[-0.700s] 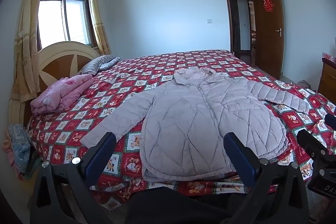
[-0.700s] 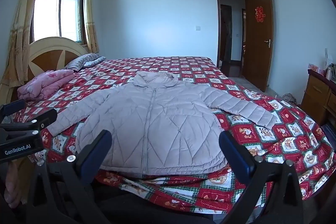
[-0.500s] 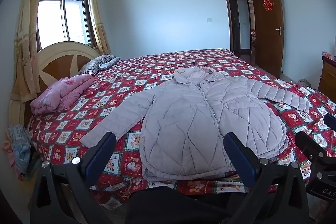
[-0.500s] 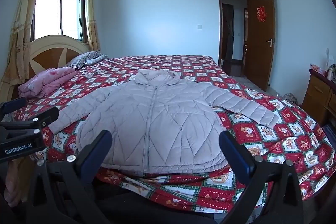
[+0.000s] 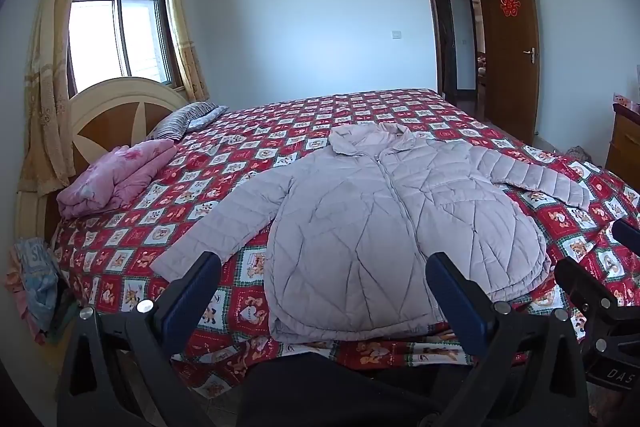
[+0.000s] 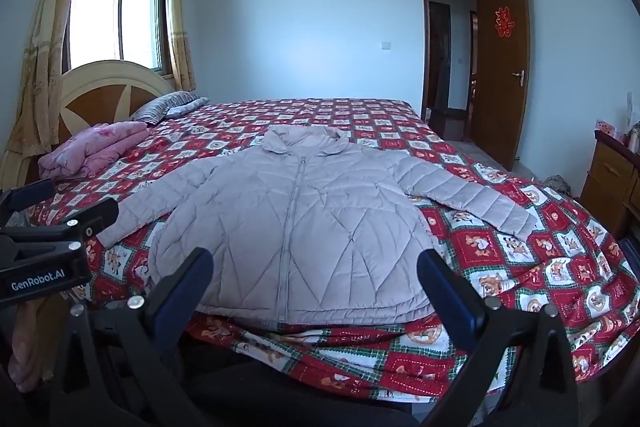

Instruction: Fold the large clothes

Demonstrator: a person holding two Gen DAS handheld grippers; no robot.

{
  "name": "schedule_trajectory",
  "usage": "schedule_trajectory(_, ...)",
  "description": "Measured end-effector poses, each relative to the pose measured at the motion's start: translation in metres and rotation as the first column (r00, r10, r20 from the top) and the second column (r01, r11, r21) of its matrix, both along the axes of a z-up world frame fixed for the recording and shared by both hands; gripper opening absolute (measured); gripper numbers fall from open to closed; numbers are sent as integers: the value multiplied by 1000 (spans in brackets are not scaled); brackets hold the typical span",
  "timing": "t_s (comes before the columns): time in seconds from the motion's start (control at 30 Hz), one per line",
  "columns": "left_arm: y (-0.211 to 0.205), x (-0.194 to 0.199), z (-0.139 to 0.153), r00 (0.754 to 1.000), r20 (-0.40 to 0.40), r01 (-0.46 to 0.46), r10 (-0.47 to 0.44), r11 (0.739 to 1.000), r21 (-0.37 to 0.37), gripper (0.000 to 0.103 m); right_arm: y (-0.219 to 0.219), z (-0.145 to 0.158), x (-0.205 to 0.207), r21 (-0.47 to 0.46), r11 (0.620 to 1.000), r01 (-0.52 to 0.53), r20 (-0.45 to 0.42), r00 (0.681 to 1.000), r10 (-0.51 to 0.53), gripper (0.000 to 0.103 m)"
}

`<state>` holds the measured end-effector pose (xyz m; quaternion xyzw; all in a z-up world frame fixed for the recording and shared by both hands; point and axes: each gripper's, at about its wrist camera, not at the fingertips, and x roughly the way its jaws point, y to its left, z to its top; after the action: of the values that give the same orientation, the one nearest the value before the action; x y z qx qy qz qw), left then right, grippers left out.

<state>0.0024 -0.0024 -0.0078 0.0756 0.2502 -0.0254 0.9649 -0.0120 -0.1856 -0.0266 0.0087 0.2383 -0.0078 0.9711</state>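
- Far left of the bed (image 5: 120, 255), up by the headboard, there's a folded pink blanket (image 5: 116, 175) – well apart from the jacket, so it shouldn't get in the way.
- Left gripper (image 5: 320, 291) is spread wide and holding nothing, hanging just short of the bed edge, roughly in line with the jacket's left sleeve (image 5: 224, 223) cuff.
- The puffer jacket (image 6: 296, 227) lies flat, front up, zipped, both sleeves splayed out. Its hem sits right at the near edge of the bed.
- Right gripper (image 6: 316, 283) is wide too, nothing in it, pointed at the middle of the hem.
- Right sleeve (image 6: 472, 195) runs off toward the far right side.
- What I'd worry about – slick puffy fabric. A shallow pinch probably grabs only the top layer, or slips, and the fold goes crooked. Tugging the hem could also drag the whole thing off the edge.
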Motion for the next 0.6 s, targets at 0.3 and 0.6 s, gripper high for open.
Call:
schedule_trajectory(0.3, 0, 1, -2, 1000, -1, -3, 3, 1000, -1, 102, 1, -2, 0, 0, 1000, -4, -5, 1000, 4, 103)
schedule_trajectory(0.6, 3, 2, -4, 1000, -3, -11, 11, 1000, -5, 102, 3, -3, 1, 0, 1000, -7, -10, 1000, 7, 103)
